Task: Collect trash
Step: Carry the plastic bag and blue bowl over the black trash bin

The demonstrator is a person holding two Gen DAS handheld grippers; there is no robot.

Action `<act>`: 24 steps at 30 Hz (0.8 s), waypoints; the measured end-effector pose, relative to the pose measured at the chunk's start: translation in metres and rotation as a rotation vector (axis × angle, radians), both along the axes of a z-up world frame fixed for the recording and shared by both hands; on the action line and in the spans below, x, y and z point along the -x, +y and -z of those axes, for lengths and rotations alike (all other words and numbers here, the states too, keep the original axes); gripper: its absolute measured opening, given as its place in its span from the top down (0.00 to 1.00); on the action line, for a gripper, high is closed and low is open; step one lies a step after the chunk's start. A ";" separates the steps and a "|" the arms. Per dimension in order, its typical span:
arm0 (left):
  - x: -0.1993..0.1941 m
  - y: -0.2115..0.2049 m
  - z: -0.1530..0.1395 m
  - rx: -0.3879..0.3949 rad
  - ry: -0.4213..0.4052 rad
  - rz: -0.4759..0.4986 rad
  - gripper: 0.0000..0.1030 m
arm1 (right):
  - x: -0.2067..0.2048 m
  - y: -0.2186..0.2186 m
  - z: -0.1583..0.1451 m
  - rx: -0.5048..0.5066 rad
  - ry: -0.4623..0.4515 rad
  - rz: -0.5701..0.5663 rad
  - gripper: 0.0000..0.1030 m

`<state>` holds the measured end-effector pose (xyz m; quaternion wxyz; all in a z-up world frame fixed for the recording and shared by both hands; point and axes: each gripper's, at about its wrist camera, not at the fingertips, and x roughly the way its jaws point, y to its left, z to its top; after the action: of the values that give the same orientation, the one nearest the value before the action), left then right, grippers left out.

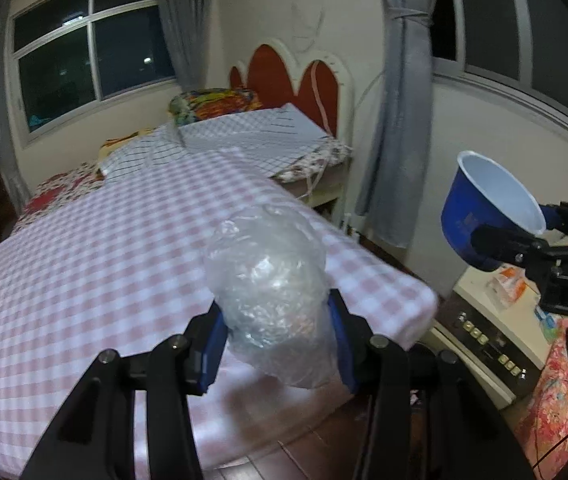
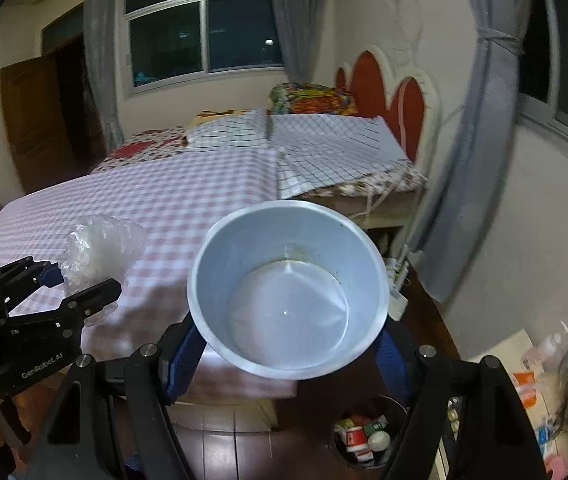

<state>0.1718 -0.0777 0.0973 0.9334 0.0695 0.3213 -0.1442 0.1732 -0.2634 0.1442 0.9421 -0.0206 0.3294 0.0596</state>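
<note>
A crumpled wad of clear plastic wrap (image 1: 268, 276) sits between the blue pads of my left gripper (image 1: 274, 304), which is shut on it above the near corner of the bed. In the right wrist view the same plastic wad (image 2: 100, 248) and left gripper (image 2: 84, 280) appear at the left. My right gripper (image 2: 287, 344) is shut on a blue cup (image 2: 287, 292) with a white, slightly stained, empty inside. From the left wrist view the blue cup (image 1: 467, 216) hangs at the right, held by the right gripper (image 1: 519, 232).
A bed with a pink checked cloth (image 1: 104, 240) fills the middle. On the wooden floor stands a small bin (image 2: 367, 436) holding several pieces of rubbish, below the cup. A white cabinet (image 1: 495, 320) with clutter stands at the right, and grey curtains (image 1: 399, 120) hang behind.
</note>
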 end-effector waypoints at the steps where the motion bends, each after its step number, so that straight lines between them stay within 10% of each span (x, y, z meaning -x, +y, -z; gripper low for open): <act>1: 0.002 -0.006 0.001 0.005 0.002 0.008 0.53 | 0.003 -0.006 0.002 0.001 0.000 0.012 0.25; 24: 0.026 -0.159 0.053 0.001 0.088 0.243 0.53 | 0.070 -0.168 0.070 -0.016 0.074 0.273 0.25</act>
<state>0.1459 -0.2365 0.0441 0.8941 0.1009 0.3510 -0.2592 0.1035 -0.4311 0.0746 0.9287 0.0342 0.3632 -0.0659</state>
